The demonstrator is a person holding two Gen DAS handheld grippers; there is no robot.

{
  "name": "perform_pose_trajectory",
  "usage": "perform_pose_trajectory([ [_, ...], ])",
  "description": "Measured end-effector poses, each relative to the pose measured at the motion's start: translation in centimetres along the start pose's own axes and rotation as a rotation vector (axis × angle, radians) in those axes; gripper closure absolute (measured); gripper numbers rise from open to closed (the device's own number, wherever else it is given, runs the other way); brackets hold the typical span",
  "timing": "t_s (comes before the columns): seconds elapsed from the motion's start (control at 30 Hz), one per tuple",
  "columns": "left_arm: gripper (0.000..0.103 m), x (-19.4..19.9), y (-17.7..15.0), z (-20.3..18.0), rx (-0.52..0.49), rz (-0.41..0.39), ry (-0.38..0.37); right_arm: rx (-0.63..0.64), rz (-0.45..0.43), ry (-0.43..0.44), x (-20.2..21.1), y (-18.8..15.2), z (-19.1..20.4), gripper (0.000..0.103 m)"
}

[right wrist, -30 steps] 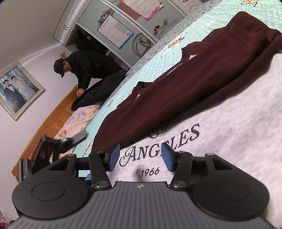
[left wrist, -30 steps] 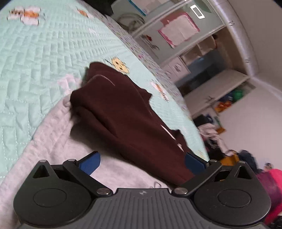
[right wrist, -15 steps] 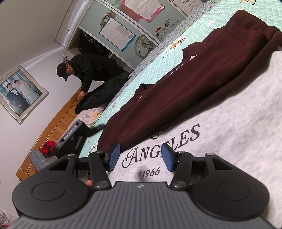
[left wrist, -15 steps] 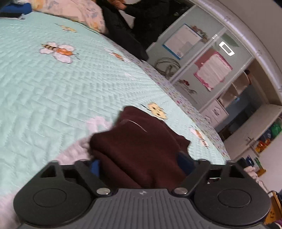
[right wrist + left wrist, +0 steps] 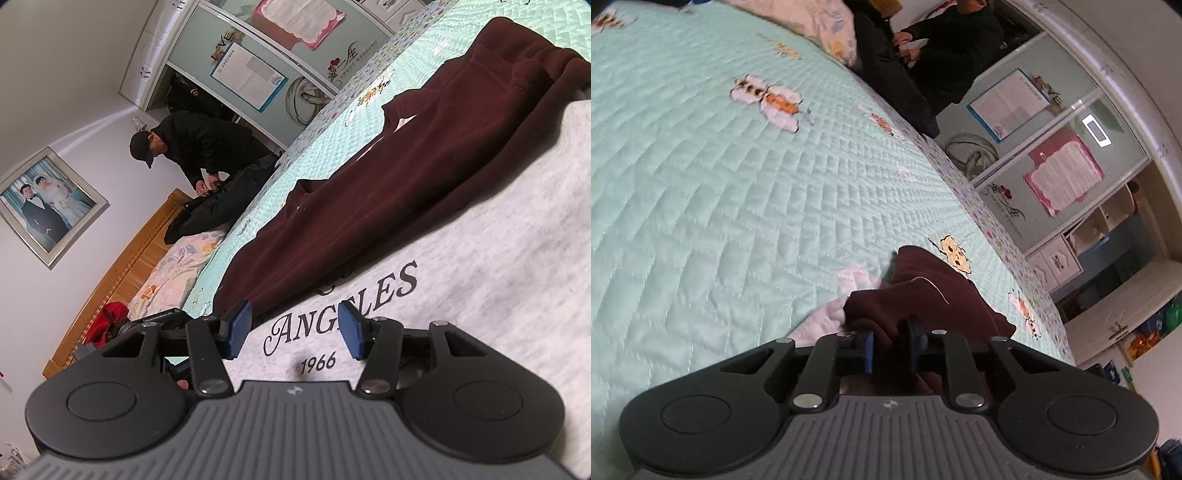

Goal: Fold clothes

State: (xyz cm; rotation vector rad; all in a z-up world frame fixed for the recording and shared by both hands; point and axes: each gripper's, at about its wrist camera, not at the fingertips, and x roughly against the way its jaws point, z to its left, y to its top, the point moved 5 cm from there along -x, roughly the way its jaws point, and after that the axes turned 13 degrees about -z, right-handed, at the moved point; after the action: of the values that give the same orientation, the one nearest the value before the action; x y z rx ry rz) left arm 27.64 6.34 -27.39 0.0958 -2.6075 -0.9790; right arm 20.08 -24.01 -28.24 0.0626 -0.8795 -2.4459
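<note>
The left gripper (image 5: 891, 345) has just been closing and now pinches a bunched end of the maroon garment (image 5: 931, 295), probably to lift it for a fold. The right gripper (image 5: 293, 328) hovers half-open over the grey sweatshirt (image 5: 498, 295), its jaws holding nothing, probably to steady that side. The maroon garment lies long and rumpled across the sweatshirt on the mint quilted bedspread (image 5: 738, 184); it looks soft and fleecy, in thick creased ridges
</note>
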Motion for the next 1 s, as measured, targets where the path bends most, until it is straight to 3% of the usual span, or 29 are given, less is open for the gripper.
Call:
perform_pose_trajectory([
  [0.47, 0.086, -1.1, 1.0, 1.1, -0.062, 0.075, -0.056, -0.037, -0.010, 0.033, 0.7, 0.6, -0.6, 0.049],
  [0.57, 0.086, -1.3, 1.0, 1.9, -0.019, 0.106, -0.084, -0.050, -0.018, 0.038, 0.9, 0.8, -0.8, 0.049],
  [0.63, 0.086, -1.6, 1.0, 1.9, -0.044, 0.117, -0.100, -0.056, -0.021, 0.042, 0.9, 0.9, -0.9, 0.049],
  [0.9, 0.086, -2.3, 1.5, 2.7, 0.072, 0.130, -0.120, -0.054, -0.018, 0.040, 0.8, 0.9, -0.9, 0.049],
  [1.0, 0.086, -2.4, 1.2, 2.7, 0.065, 0.122, -0.121, -0.054, -0.018, 0.039, 0.9, 0.8, -0.9, 0.049],
])
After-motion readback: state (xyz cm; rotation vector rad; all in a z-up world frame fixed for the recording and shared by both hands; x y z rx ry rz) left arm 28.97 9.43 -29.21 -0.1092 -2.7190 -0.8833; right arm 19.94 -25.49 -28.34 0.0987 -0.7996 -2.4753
